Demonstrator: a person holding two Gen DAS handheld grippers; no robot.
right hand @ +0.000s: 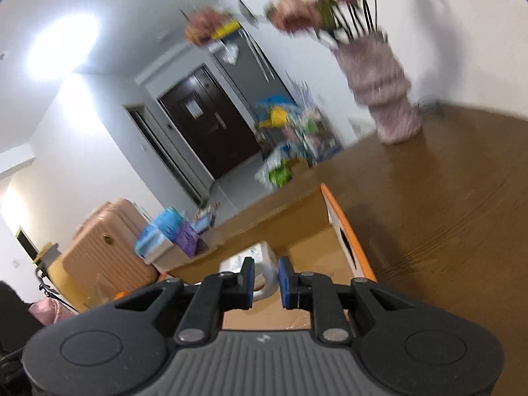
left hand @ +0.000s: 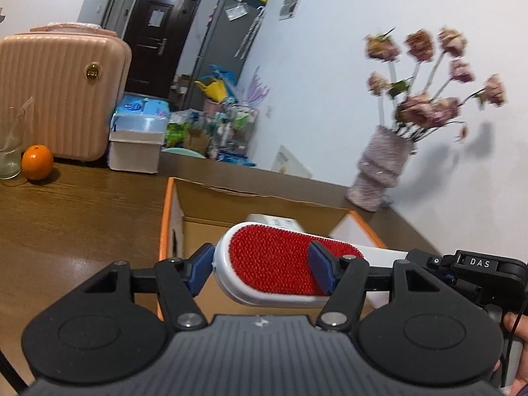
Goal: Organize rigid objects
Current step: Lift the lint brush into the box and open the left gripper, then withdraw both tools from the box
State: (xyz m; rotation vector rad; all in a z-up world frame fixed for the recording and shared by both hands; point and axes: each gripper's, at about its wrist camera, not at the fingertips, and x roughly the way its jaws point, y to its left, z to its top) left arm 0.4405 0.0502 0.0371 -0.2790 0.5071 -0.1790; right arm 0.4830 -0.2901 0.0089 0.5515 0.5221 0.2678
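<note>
**Meanwhile, a lint brush hung over the box**

Meanwhile, the left gripper [left hand: 260,269] was clamped across the broad head of a white lint brush [left hand: 280,264] with a red bristle face, its blue pads [left hand: 199,272] pressing the head from either side. The brush lay crosswise in the jaws, red face up, and its white handle ran off to the right, where a second black device marked DAS [left hand: 478,265] met it; whether that device gripped the handle could not be told from the left wrist view. The brush was held above an open cardboard box [left hand: 171,217] with orange-edged flaps, which stood on a brown wooden table [left hand: 82,214]. Inside the box, past the brush, a small white carton [left hand: 277,221] showed.

The right gripper [right hand: 265,280] had its jaws drawn nearly together, with only a narrow gap between the blue pads [right hand: 285,280]. Something white [right hand: 267,274] showed through that gap over the box [right hand: 343,227]; whether the pads were nipping it could not be told, the picture being blurred.

Farther back on the table stood a ribbed vase of pink flowers [left hand: 382,171] near the wall, to the right of the box. Well to the left sat an orange [left hand: 37,161] beside a clear glass [left hand: 10,158], both in front of a pink ridged suitcase [left hand: 62,92].
</note>
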